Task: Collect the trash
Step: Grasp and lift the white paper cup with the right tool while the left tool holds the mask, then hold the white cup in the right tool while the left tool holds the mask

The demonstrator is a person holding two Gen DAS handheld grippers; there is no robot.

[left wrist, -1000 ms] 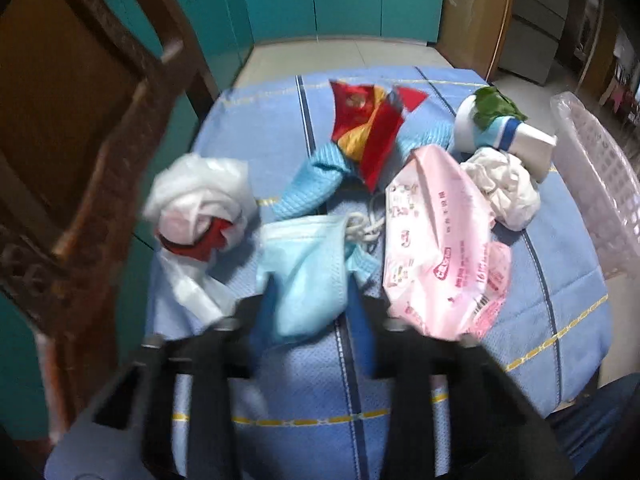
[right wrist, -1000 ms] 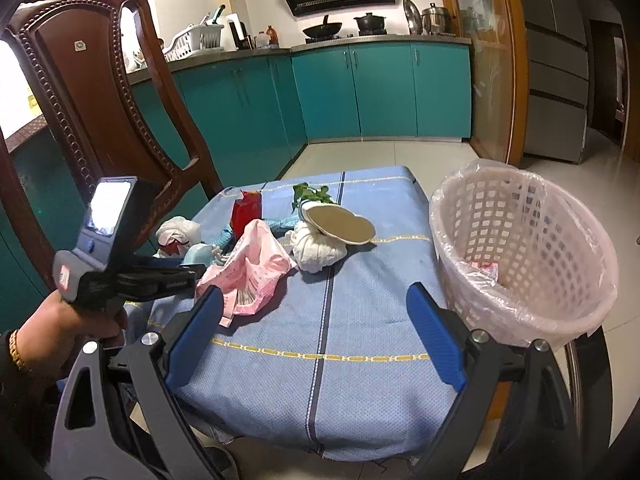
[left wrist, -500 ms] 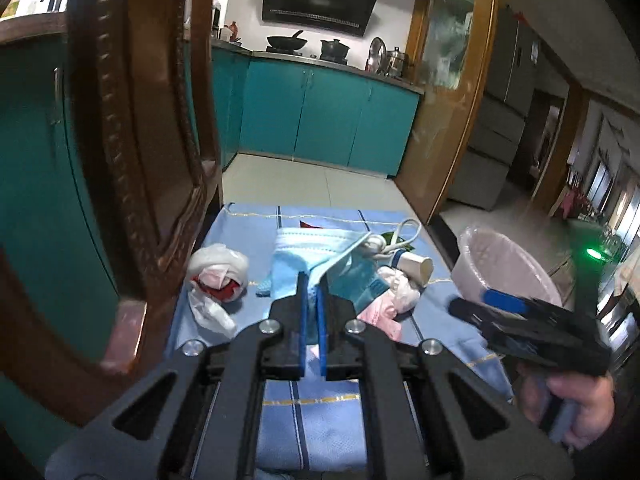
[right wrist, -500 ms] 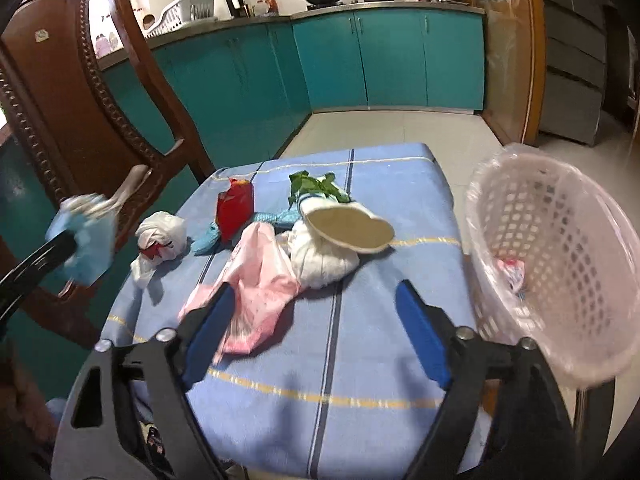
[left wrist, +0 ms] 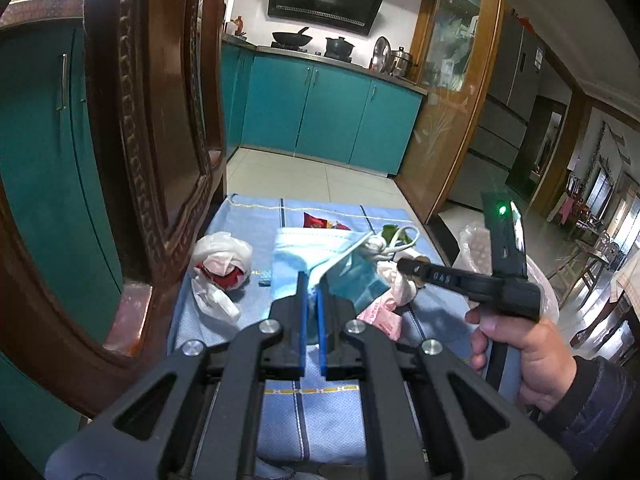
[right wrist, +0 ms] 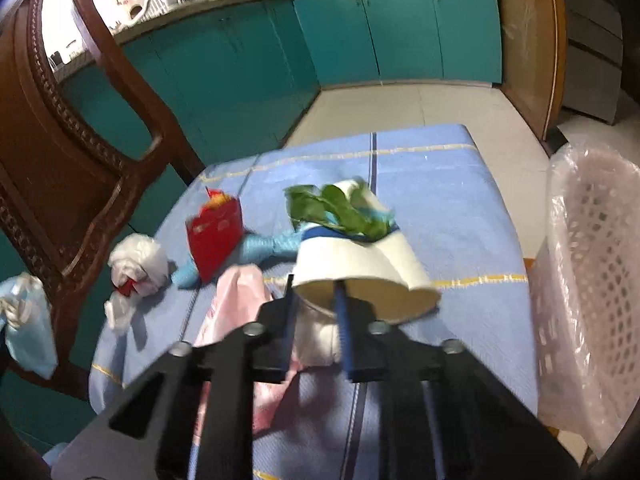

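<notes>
My left gripper (left wrist: 313,285) is shut on a light blue face mask (left wrist: 316,258) and holds it up above the blue tablecloth (left wrist: 320,416). The mask also shows at the left edge of the right wrist view (right wrist: 26,320). My right gripper (right wrist: 314,294) is closed on the rim of a white paper cup (right wrist: 360,268) with green leaves (right wrist: 340,210) on it. A pink wrapper (right wrist: 236,292), a red packet (right wrist: 216,232), a crumpled white bag (right wrist: 138,266) and a blue cloth (right wrist: 256,248) lie on the table. A white tissue wad sits under the cup.
A pink mesh waste basket (right wrist: 588,280) lined with plastic stands at the table's right edge. A carved wooden chair (left wrist: 152,128) stands close at the left of the table. Teal kitchen cabinets (left wrist: 328,120) are behind, across a tiled floor.
My left gripper closed on the mask and lifted it off the table. My right gripper moved forward and closed on the paper cup's rim.
</notes>
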